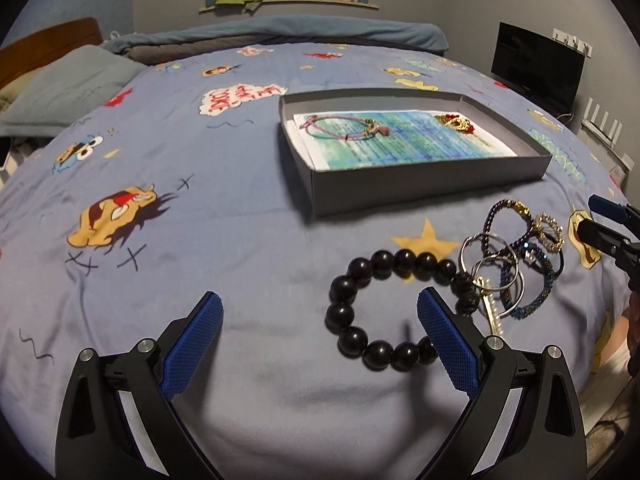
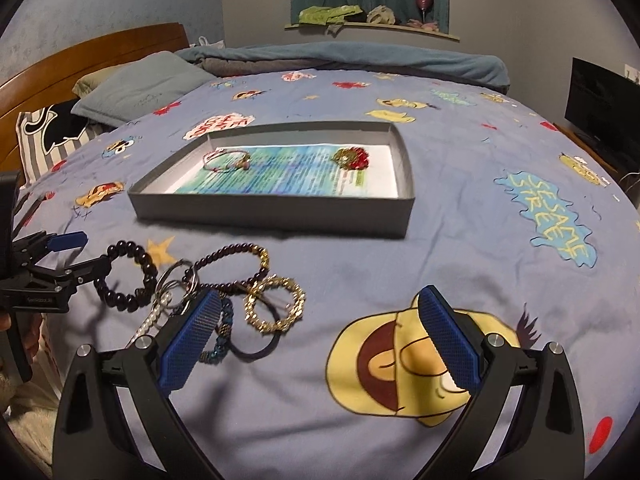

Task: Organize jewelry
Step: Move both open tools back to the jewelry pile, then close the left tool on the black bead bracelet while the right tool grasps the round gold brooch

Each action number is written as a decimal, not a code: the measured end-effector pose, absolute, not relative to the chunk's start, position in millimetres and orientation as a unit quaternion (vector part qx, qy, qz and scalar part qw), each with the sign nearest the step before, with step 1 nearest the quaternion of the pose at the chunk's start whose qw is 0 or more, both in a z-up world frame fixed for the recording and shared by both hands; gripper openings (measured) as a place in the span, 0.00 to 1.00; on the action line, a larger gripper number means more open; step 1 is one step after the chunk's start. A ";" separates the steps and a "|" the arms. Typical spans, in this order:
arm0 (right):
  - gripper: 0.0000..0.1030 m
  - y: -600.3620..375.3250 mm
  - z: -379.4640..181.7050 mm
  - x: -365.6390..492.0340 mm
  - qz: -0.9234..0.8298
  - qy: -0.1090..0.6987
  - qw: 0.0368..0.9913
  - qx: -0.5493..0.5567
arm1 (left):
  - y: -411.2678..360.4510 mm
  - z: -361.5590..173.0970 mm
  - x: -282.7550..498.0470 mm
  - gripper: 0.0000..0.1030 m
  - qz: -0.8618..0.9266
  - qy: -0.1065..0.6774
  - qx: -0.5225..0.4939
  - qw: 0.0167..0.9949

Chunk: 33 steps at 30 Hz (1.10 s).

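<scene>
The left tongs (image 1: 320, 332) hang spread wide beside a dark round-beaded bracelet (image 1: 396, 308) on the cartoon-print bedspread (image 1: 160, 160), the right tongs (image 2: 320, 336) equally apart. A clean lift means straddling one bead strand, clear of the tangled bangles (image 1: 516, 264), before heading for the shallow grey cardboard box (image 1: 420, 184)

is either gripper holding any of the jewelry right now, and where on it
Nothing is held. The left gripper and right gripper are both open; the black bead bracelet lies on the bedspread.

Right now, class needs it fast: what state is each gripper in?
Left gripper: open, holding nothing, beside the black bead bracelet.
Right gripper: open, holding nothing.
</scene>
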State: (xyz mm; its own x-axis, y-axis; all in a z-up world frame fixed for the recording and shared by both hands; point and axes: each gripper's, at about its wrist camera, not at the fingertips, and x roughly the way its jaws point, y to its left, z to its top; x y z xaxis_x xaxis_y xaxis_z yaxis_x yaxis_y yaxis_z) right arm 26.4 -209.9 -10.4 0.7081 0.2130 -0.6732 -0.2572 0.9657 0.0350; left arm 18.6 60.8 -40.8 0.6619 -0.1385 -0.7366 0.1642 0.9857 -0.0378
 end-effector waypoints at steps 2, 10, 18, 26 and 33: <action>0.95 -207.8 -13.5 27.2 0.129 0.361 0.923 -0.032 | 60.7 -42.3 17.5 0.94 -0.083 0.403 0.016 0.911; 0.70 -194.1 -25.2 30.9 0.145 0.373 0.914 -0.059 | 58.1 -41.8 13.9 0.91 -0.094 0.395 0.018 0.914; 0.48 -184.9 -33.8 33.8 0.152 0.381 0.908 -0.084 | 56.3 -41.8 14.4 0.77 -0.101 0.395 0.021 0.913; 0.40 -181.2 -34.9 37.8 0.157 0.380 0.907 -0.092 | 51.1 -48.5 17.0 0.57 -0.111 0.409 0.034 0.905; 0.39 -186.7 -30.5 38.3 0.159 0.378 0.909 -0.075 | 56.4 -46.7 19.3 0.17 -0.119 0.412 0.023 0.903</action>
